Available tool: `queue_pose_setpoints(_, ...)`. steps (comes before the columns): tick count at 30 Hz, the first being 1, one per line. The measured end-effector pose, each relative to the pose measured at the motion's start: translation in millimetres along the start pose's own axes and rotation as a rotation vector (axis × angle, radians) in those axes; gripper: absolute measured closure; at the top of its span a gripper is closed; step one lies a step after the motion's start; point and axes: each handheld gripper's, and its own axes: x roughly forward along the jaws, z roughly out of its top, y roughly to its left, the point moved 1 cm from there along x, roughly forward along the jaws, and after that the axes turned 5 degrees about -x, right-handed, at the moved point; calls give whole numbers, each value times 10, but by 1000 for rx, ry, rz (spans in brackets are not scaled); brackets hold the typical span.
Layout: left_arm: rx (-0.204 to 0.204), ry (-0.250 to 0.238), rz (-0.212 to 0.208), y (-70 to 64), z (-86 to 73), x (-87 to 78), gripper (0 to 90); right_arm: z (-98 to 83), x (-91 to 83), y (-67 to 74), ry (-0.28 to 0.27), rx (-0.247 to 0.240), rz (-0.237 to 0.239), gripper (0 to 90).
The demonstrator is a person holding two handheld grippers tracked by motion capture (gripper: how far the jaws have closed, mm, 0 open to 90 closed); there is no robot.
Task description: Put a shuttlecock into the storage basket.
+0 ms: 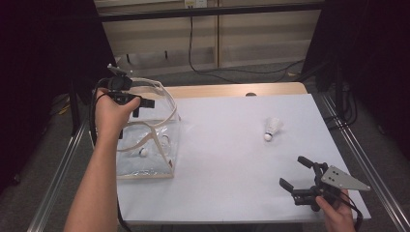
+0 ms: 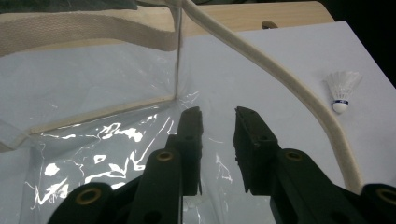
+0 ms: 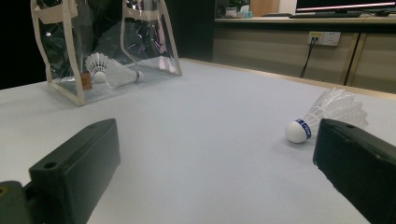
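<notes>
We hold the left gripper (image 1: 140,103) slightly parted and empty over the clear tote bag (image 1: 150,145) containing one shuttlecock (image 1: 143,152). Next our wide-open right gripper (image 1: 296,173) should take the counter's other shuttlecock (image 1: 272,129).

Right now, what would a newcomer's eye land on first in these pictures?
Probably the clear bag with cream straps, standing at the table's left, a shuttlecock lying inside it. The left tongs hang over its open top, jaws parted, nothing between them. A second shuttlecock lies loose at the right, beyond the open right tongs.
</notes>
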Motion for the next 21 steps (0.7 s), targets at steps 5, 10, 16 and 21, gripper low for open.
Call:
queue_pose_setpoints(5, 2, -5, -38, -62, -15, -23, 666, 1, -1, 3, 1, 1, 0, 3)
queue_pose_setpoints(10, 15, -1, -61, -120, -19, -67, 633, -1, -1, 0, 1, 1, -1, 3)
queue_pose_setpoints(16, 42, 6, -71, -197, -36, -88, 601, -1, 0, -1, 0, -1, -1, 3)
queue_pose_setpoints(21, 53, 5, -101, -291, -44, -103, 569, 1, 2, 5, 3, 0, 1, 3)
